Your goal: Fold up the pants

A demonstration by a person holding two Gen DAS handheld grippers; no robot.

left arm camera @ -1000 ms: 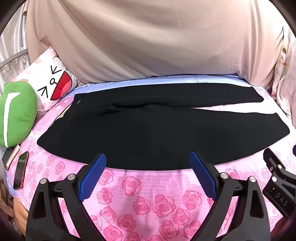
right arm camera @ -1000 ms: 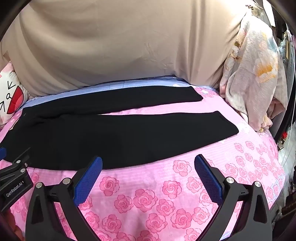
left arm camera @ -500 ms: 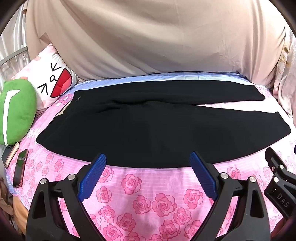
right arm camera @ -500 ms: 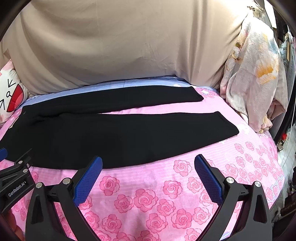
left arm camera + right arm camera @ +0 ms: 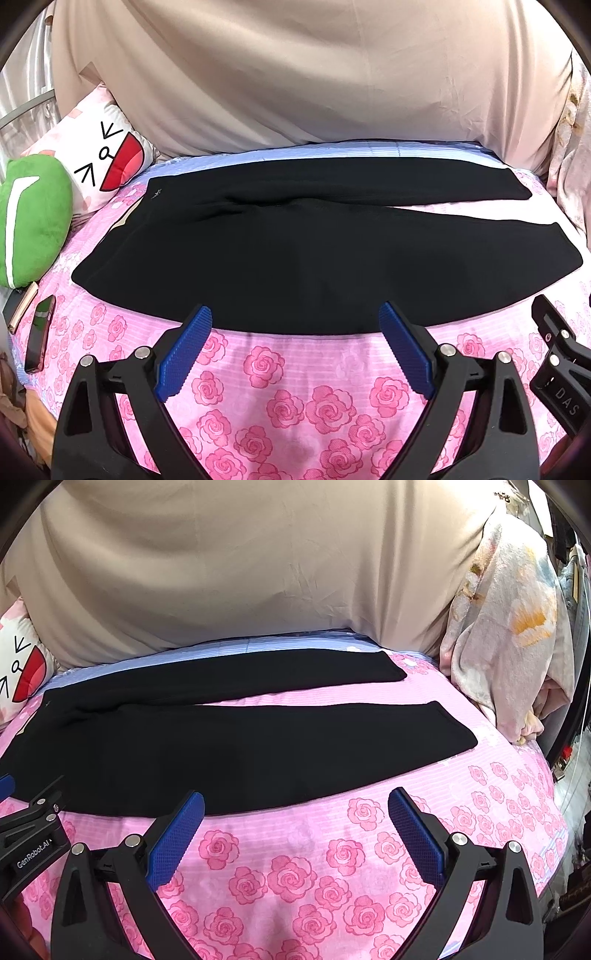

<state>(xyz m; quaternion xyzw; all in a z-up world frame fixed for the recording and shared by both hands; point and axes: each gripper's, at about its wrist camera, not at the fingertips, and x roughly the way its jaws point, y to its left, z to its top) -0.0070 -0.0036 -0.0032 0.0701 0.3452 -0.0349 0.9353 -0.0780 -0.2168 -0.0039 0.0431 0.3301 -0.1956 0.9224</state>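
Observation:
Black pants lie flat across the pink rose-print bed, waistband at the left, both legs stretched to the right with a narrow gap between them. My left gripper hovers open just short of the near edge of the pants, near the seat and thigh. My right gripper is open too, its blue pads empty, at the near edge of the closer leg. Each gripper's black body shows at the edge of the other's view.
A cartoon-face pillow and a green plush sit at the bed's left end, with a phone beside them. A beige sheet hangs behind. A floral blanket is piled at the right end.
Both views have shifted slightly; the pants sit a little lower and closer in frame. The pants themselves have not moved, and both grippers stay open.

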